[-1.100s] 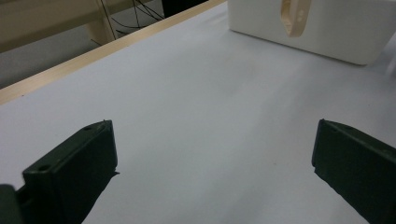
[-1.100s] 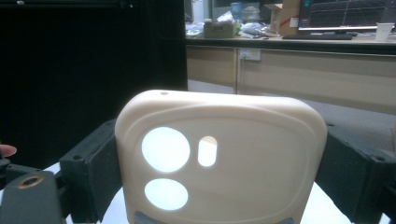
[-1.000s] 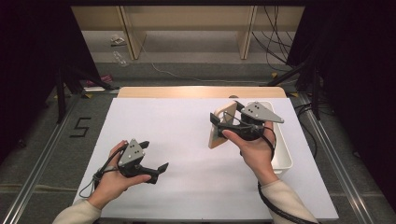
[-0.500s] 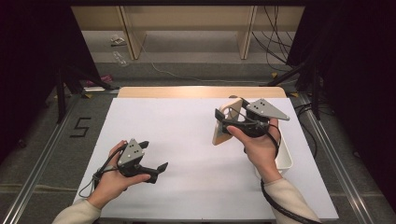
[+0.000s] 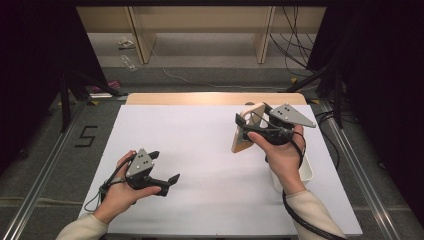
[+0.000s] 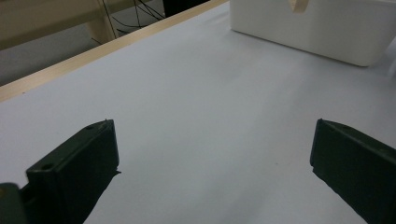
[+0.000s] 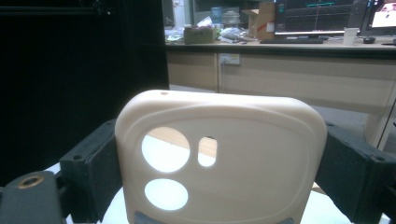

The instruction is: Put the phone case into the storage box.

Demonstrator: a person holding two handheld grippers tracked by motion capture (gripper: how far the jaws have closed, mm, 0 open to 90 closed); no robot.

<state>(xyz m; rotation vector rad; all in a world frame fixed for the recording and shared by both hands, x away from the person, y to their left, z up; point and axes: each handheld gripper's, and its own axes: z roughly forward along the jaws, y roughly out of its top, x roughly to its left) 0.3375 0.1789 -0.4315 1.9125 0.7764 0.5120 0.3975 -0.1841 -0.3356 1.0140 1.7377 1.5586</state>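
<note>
A beige phone case point(image 5: 247, 131) with round camera cut-outs is held upright above the white table, my right gripper point(image 5: 251, 124) shut on its two side edges. The right gripper view looks at the case point(image 7: 261, 158) from close up, with the jaws of my right gripper point(image 7: 223, 154) pressed against both of its sides. My left gripper point(image 5: 165, 166) rests low over the table's front left, open, with nothing between its jaws. In its own view the left gripper point(image 6: 215, 154) spans bare white tabletop.
A white bin point(image 5: 306, 171) stands at the table's right edge, partly under the right hand; the left gripper view shows it point(image 6: 317, 32) too. A wooden strip point(image 5: 215, 98) runs along the table's far edge. Metal rails flank both sides.
The right gripper has carried the phone case slightly up and away from the person, tilting it a little. The left gripper has stayed where it was.
</note>
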